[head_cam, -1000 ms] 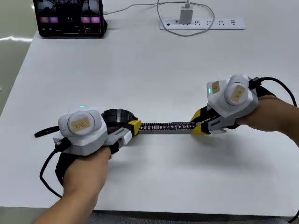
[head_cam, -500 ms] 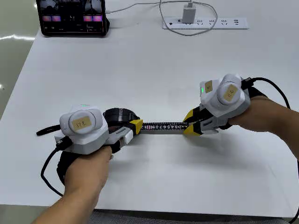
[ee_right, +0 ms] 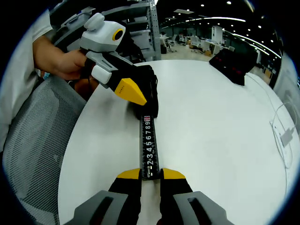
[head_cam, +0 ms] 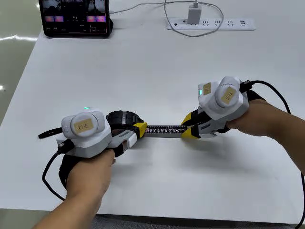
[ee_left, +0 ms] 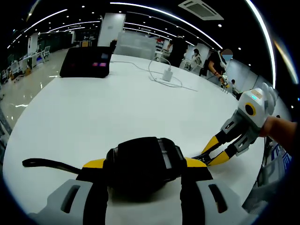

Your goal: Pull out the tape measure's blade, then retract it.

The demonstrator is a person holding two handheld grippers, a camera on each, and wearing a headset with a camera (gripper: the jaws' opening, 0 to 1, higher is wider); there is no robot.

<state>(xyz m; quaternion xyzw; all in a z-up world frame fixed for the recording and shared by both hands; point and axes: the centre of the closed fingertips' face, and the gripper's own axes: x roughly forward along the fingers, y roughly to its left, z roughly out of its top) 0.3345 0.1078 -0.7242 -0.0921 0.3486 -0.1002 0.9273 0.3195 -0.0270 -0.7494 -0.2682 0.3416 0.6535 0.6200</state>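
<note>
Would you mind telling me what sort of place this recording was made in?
Probably an open-plan office or lab: a white worktable, a power strip, and rows of desks under ceiling lights.

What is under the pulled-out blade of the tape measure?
The white table lies beneath the blade. The blade's tip is covered by the right gripper, so what lies below there is hidden.
</note>
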